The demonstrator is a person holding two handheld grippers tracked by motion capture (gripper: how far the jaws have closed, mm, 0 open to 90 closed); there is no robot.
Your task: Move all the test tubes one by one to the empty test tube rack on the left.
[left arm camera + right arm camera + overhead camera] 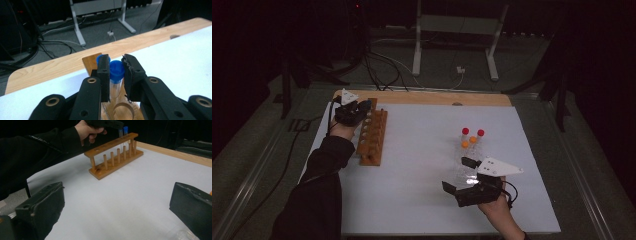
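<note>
Lowering a blue-capped tube (116, 75) into the wooden rack (373, 138) is the step we judge to be in hand. Our left gripper (115, 72) pinches the tube just under its blue cap, jaws pressed on either side of the clear glass, and the tube hangs upright over the far end of the rack, at about 10 o'clock on the white table (422, 200) as the high view shows it. In the left gripper view a round hole of the rack's top bar sits right below the tube, and a second blue cap (100, 58) peeks out behind the left jaw, so 1 tube seems already seated in the end hole. The right gripper view confirms it from across the table: the left gripper (106, 123) holds a tube above the rack (115, 156), beside a blue-capped tube (125, 131) standing in it.

Our right gripper (460, 174) rests at about 5 o'clock with its jaws spread wide and nothing between them. Just beyond it, toward 3 o'clock, lie the spare tubes (470, 145), 2 with red caps and 2 with orange ones, flat on the table.

Next we need the tube kept vertical and centred over the hole, eased straight down until it bottoms out, and only then the jaws let go. We would guard against nudging the neighbouring tube. The right gripper can then close on 1 of the lying tubes.
</note>
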